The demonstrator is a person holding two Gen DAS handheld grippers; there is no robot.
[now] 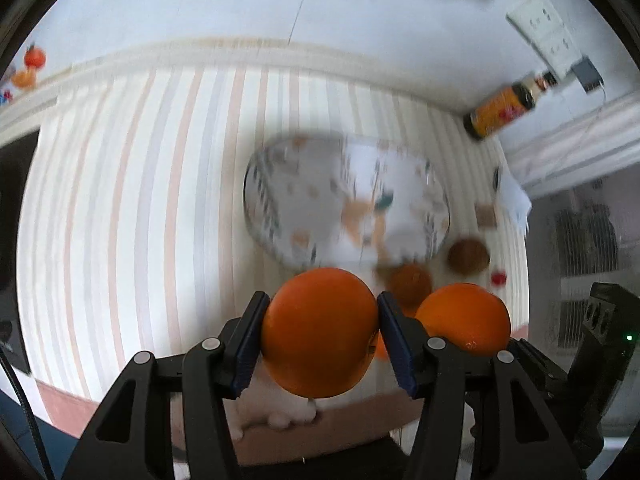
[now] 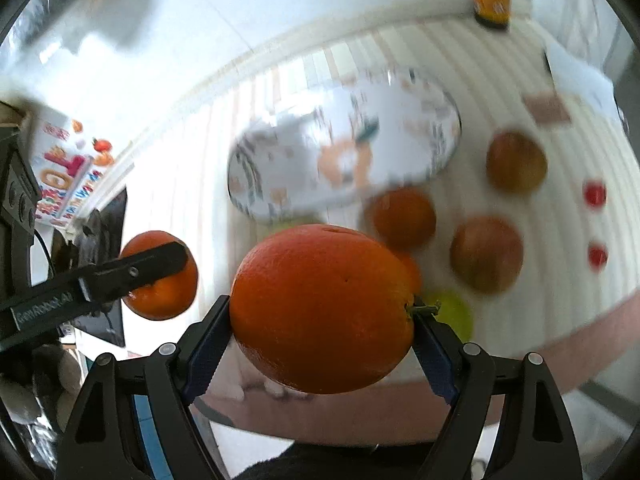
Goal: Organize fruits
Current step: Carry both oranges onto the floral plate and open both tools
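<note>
Left gripper (image 1: 320, 334) clamped on an orange (image 1: 320, 332)

The jaws press the orange from both sides, lifted above the striped bench (image 1: 140, 200). Just right of the jaws sits a second orange (image 1: 466, 318), partly hidden behind the right jaw. Ahead of the jaws lies a blurred patterned plate (image 1: 344, 196); two brownish round fruits (image 1: 468, 256) rest ahead and right, a dark bottle (image 1: 504, 108) far beyond.
</note>
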